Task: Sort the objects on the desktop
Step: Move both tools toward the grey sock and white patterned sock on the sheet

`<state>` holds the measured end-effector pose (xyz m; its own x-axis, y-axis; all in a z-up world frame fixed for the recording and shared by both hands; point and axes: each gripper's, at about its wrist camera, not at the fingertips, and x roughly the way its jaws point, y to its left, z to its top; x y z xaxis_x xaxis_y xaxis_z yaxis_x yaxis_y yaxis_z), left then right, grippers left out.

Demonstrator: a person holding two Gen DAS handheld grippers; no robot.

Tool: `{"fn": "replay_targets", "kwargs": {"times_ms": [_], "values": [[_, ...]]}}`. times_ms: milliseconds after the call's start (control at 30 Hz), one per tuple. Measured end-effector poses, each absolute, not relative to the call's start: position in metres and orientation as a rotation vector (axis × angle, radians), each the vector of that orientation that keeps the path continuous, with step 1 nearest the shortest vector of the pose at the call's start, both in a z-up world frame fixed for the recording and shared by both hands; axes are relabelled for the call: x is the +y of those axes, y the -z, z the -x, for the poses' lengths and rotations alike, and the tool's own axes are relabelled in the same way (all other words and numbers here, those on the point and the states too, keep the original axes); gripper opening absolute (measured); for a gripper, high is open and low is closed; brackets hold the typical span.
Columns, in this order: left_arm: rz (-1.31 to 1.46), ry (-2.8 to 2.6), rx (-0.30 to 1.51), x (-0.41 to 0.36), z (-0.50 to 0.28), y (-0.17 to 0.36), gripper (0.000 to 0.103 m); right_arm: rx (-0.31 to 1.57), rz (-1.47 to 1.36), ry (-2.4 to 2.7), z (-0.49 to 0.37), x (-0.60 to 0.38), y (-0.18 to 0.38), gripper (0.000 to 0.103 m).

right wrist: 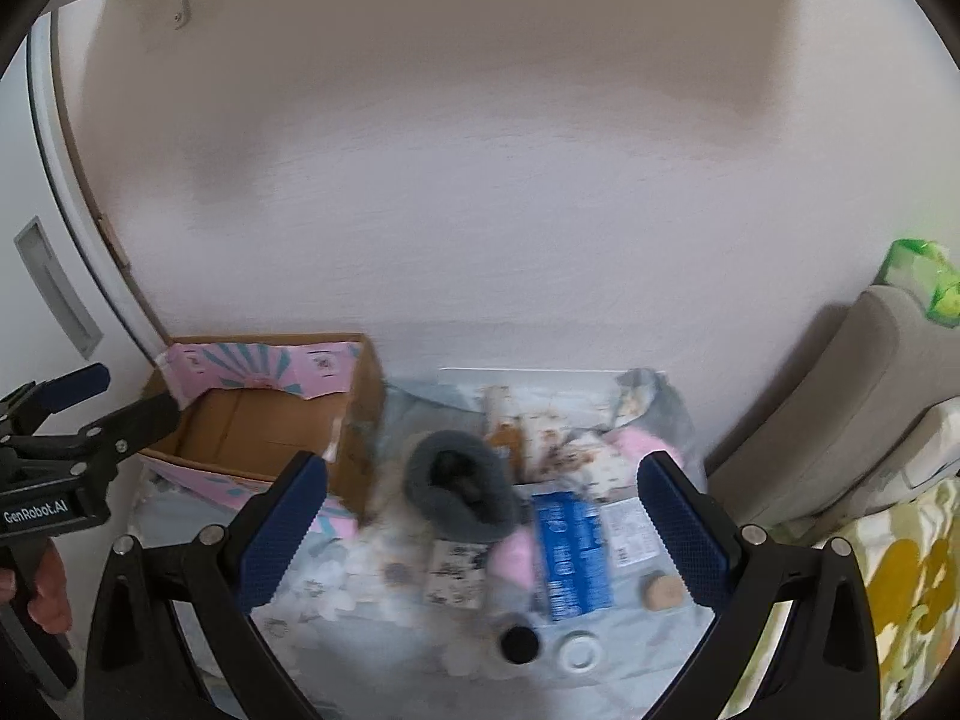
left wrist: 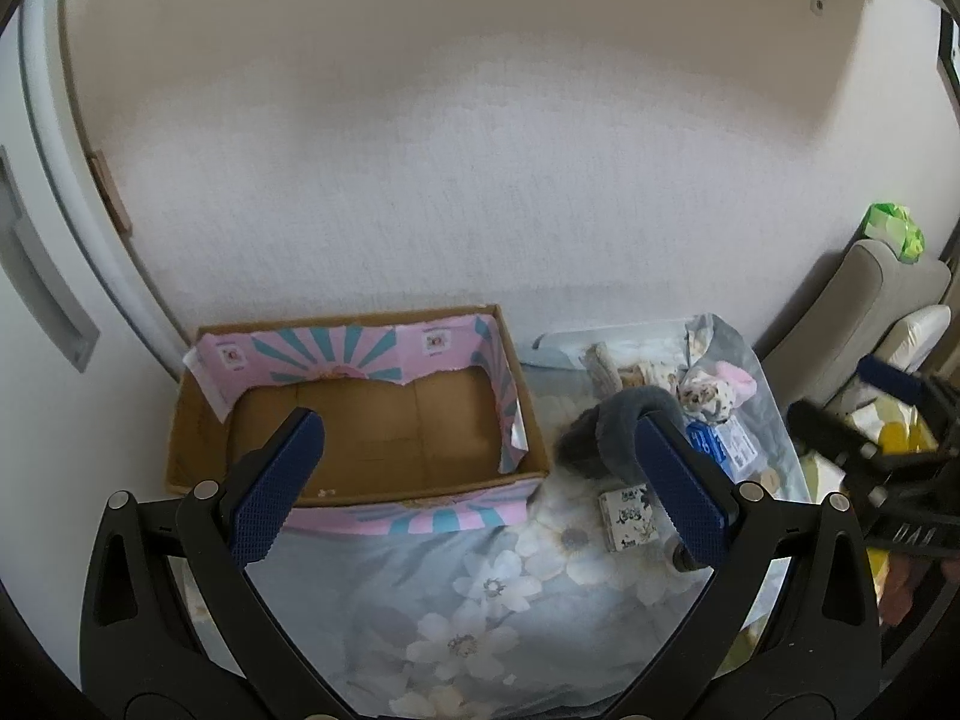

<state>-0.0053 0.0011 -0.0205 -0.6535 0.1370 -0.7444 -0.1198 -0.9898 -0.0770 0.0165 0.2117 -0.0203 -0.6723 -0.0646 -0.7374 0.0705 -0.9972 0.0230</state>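
Left wrist view: a floral cloth (left wrist: 480, 594) in grey-blue with white blossoms covers the work surface, which abuts a white textured wall (left wrist: 480, 192); a grey cushioned seat (left wrist: 864, 300) stands at the right. An open cardboard box (left wrist: 360, 420), trimmed in pink and teal, sits at the left of the cloth against the wall, its brown floor bare. The left gripper (left wrist: 480, 474) hovers above the box's front edge, jaws spread wide and holding nothing.

Right wrist view: the objects to be sorted lie in a loose cluster right of the box. These include a grey fleece slipper (right wrist: 462, 492), a blue packet (right wrist: 570, 552), a small patterned box (right wrist: 456, 570), a black-capped bottle (right wrist: 519, 643), a white ring-shaped lid (right wrist: 579, 654) and a cork disc (right wrist: 660, 589). The right gripper (right wrist: 480, 516) hangs over them, jaws wide, empty.
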Motion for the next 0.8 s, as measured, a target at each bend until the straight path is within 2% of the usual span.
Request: {"fn": "replay_targets", "kwargs": {"times_ms": [267,433,667,800], "values": [[1.293,-2.648,-0.022,0.028,0.002,0.048,0.103,0.023,-1.275,2.791,-0.026,0.256,0.039,0.103],[1.281,-2.589,0.054,0.064,0.011,0.063,0.103,0.020,-1.390,2.735,-0.032,0.282,0.078,0.103],[1.317,-2.506,0.101,0.119,0.044,0.096,0.102,-0.116,-1.514,2.696,-0.020,0.330,0.122,0.103],[1.361,-2.484,0.136,0.142,0.058,0.121,0.102,-0.139,-1.475,2.681,0.001,0.344,0.130,0.103]]}}
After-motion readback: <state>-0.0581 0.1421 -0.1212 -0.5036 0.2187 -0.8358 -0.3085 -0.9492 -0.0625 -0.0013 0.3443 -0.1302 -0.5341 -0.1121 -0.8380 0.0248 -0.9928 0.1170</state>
